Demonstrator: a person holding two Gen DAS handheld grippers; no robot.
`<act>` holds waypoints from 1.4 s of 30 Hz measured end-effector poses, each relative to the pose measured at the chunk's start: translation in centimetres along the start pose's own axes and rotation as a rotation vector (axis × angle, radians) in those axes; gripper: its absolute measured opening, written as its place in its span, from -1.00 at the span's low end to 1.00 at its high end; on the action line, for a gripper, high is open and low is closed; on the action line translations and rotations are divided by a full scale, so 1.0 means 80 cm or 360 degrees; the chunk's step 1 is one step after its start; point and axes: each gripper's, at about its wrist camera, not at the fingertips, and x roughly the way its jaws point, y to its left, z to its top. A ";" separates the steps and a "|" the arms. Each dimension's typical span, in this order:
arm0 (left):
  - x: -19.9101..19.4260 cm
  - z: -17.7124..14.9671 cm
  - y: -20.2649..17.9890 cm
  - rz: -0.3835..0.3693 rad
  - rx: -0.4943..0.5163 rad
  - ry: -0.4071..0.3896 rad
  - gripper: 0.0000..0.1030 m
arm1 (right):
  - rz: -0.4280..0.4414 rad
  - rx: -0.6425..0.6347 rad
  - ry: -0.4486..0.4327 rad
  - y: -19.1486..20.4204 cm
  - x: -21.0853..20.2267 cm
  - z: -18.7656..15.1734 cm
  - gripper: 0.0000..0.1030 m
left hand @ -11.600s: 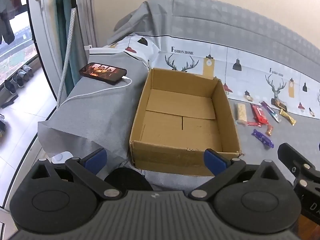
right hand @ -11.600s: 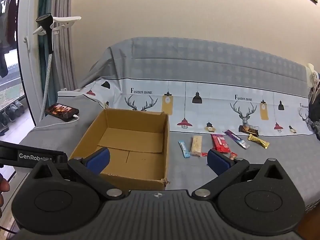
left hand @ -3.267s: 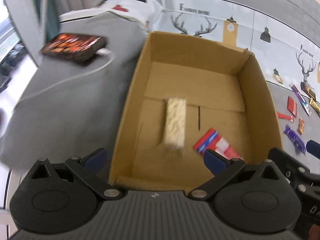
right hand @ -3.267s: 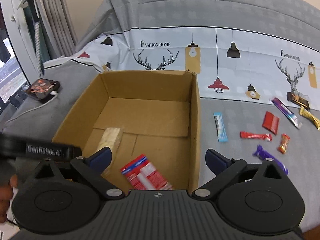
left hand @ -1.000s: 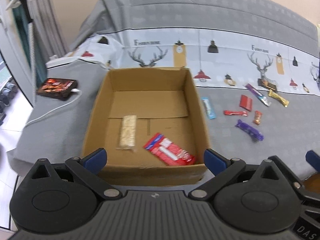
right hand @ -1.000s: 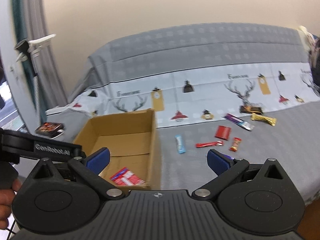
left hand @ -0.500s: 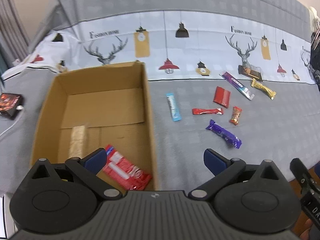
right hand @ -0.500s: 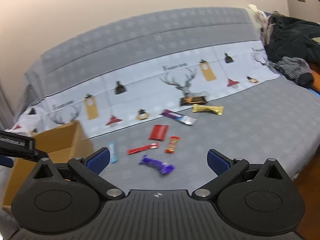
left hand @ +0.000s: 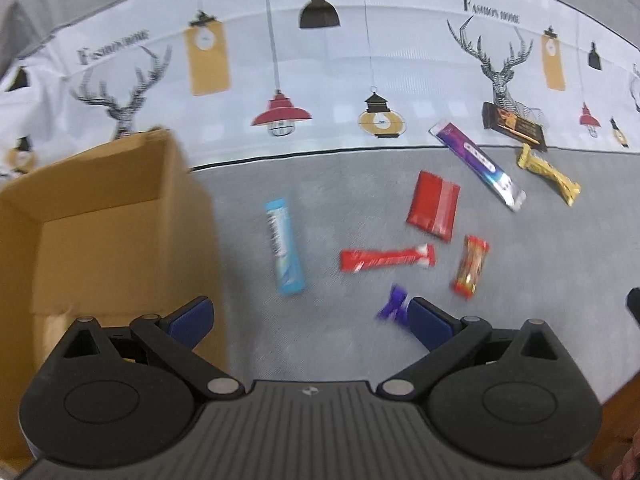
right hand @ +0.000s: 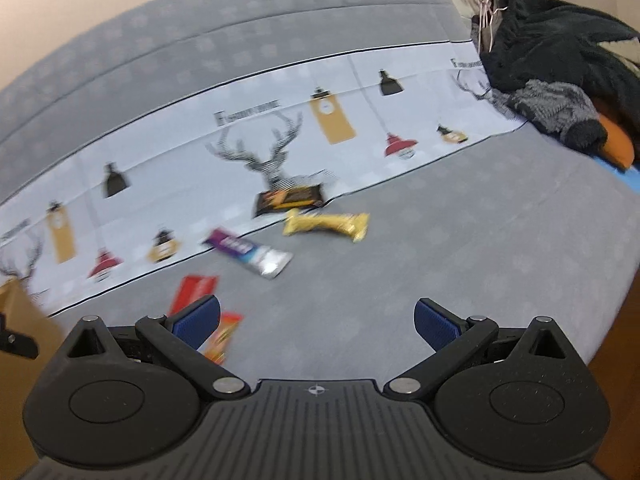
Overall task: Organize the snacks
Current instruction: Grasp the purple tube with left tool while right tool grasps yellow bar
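Note:
The cardboard box (left hand: 100, 184) stands at the left of the left wrist view. Snacks lie on the grey cover to its right: a light blue bar (left hand: 283, 247), a red stick (left hand: 386, 258), a red packet (left hand: 434, 205), an orange candy (left hand: 471, 266), a purple candy (left hand: 390, 307), a purple-silver bar (left hand: 478, 165), a gold bar (left hand: 549, 174) and a dark bar (left hand: 513, 125). My left gripper (left hand: 310, 318) is open and empty above them. My right gripper (right hand: 318, 320) is open and empty, with the gold bar (right hand: 326, 223), dark bar (right hand: 289, 199) and purple-silver bar (right hand: 250, 253) ahead.
A pile of dark clothes (right hand: 560, 60) and an orange item (right hand: 618, 142) lie at the far right of the bed. The bed's wooden edge (right hand: 612, 360) shows at the lower right. The box corner (right hand: 20, 300) shows at the left edge.
Both grippers have swung right, away from the box and toward the loose snacks, and come closer to the cover. Both stay open and empty.

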 end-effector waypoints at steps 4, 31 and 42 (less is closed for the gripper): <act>0.049 0.056 -0.034 -0.0045 -0.0011 0.0045 1.00 | -0.0009 -0.0107 -0.0061 -0.015 0.072 0.039 0.99; 0.228 0.196 -0.239 -0.0150 0.0133 0.0201 -0.50 | 0.0272 -0.0661 0.0144 -0.014 0.331 0.055 -0.60; 0.092 0.169 -0.169 -0.0248 0.0139 -0.0167 -0.69 | 0.0172 -0.0340 -0.0051 -0.027 0.200 0.046 -0.74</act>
